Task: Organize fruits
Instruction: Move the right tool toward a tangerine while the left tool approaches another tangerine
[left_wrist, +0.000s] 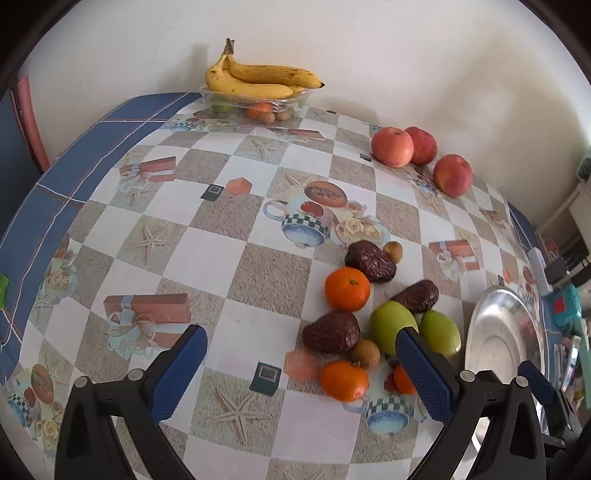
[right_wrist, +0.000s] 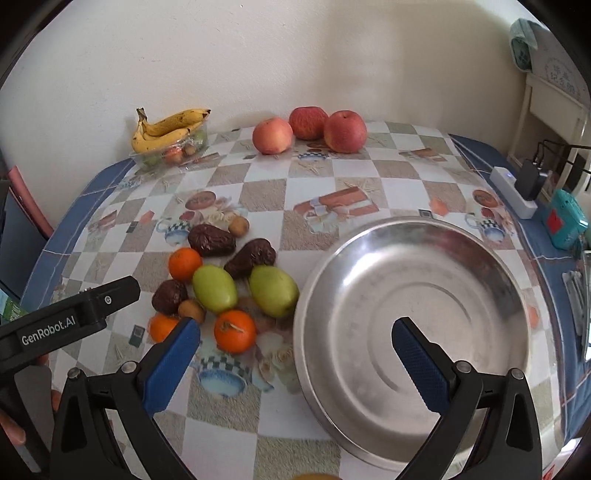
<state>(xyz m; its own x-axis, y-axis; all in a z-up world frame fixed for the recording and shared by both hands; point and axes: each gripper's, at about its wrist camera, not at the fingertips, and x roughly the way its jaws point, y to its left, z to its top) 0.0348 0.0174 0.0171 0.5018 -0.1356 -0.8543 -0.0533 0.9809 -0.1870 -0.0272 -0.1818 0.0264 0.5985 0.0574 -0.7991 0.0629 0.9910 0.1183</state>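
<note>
Fruits of several kinds, round orange mandarins (right_wrist: 234, 330), oval green fruits (right_wrist: 273, 291) and wrinkled dark brown dates (right_wrist: 211, 240), are clustered loose on the checked patterned tablecloth (right_wrist: 266, 192). Nothing is held by the left gripper (left_wrist: 301, 347), whose blue-padded fingers are spread wide above the near edge of the cluster. The right gripper (right_wrist: 295, 338) is likewise spread and empty, poised over the rim of the shallow round steel bowl (right_wrist: 417, 295), which is seen empty just right of the cluster. The cluster is judged nearer the left gripper, ahead and slightly right. Three red apples (right_wrist: 345, 131) are set well apart by the wall.
</note>
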